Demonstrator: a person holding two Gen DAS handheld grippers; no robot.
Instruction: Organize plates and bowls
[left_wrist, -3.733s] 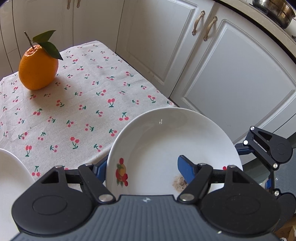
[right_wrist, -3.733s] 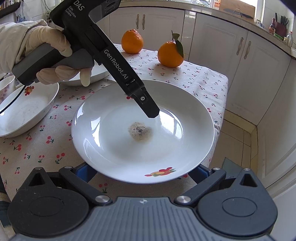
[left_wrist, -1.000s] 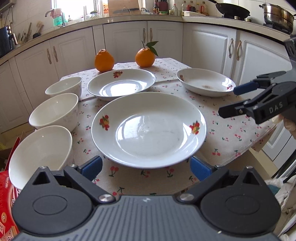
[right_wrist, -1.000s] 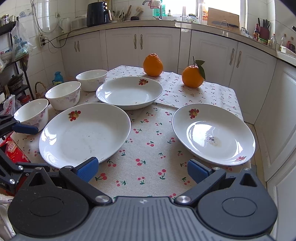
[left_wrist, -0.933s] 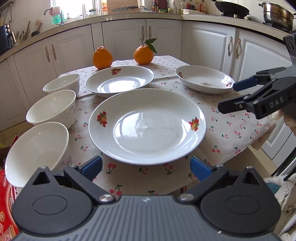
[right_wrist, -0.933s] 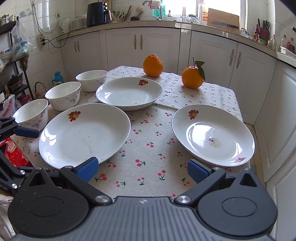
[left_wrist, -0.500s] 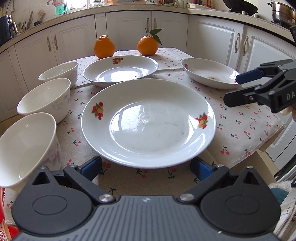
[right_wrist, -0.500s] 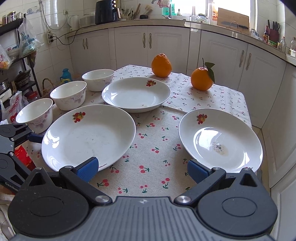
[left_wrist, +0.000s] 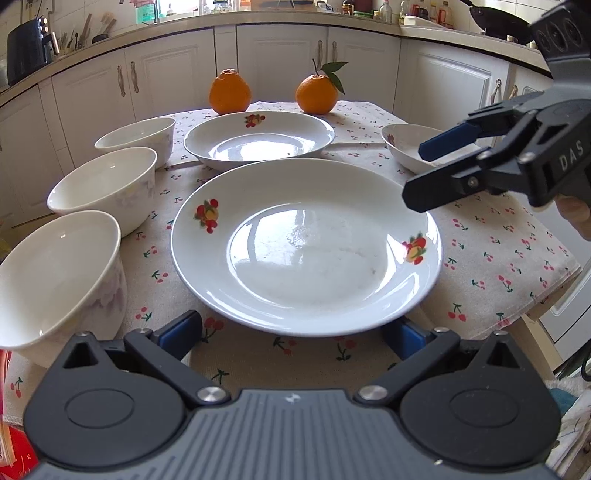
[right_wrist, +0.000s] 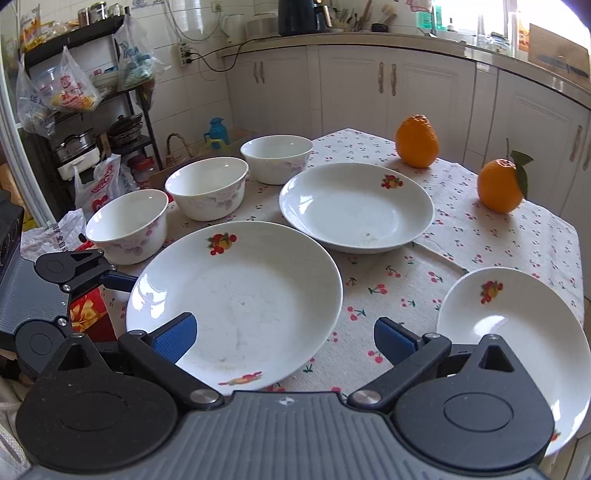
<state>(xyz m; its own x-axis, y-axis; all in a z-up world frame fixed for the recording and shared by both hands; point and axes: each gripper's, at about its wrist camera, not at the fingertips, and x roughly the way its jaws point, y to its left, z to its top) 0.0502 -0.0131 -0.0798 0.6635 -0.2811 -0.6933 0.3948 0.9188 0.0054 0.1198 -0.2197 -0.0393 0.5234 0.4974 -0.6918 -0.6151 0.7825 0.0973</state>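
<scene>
A large white plate (left_wrist: 306, 243) (right_wrist: 236, 299) with fruit prints lies at the table's near edge. Behind it sits a deep plate (left_wrist: 258, 138) (right_wrist: 356, 206); a smaller plate (left_wrist: 406, 147) (right_wrist: 513, 343) lies at the right. Three white bowls (left_wrist: 59, 273) (left_wrist: 105, 184) (left_wrist: 136, 134) line the left side, also in the right wrist view (right_wrist: 127, 225) (right_wrist: 207, 192) (right_wrist: 275, 157). My left gripper (left_wrist: 291, 332) is open, jaws either side of the large plate's near rim. My right gripper (right_wrist: 284, 338) is open and empty, above the large plate's right edge.
Two oranges (left_wrist: 229, 92) (left_wrist: 317, 94) stand at the back of the cherry-print tablecloth (left_wrist: 498, 258). White cabinets (left_wrist: 280, 62) surround the table. A shelf with bags (right_wrist: 74, 96) and a red package (right_wrist: 86, 310) stand left of the table.
My left gripper has moved forward and lower to the large plate's near rim. My right gripper has swung left, from in front of the smaller plate toward the large plate.
</scene>
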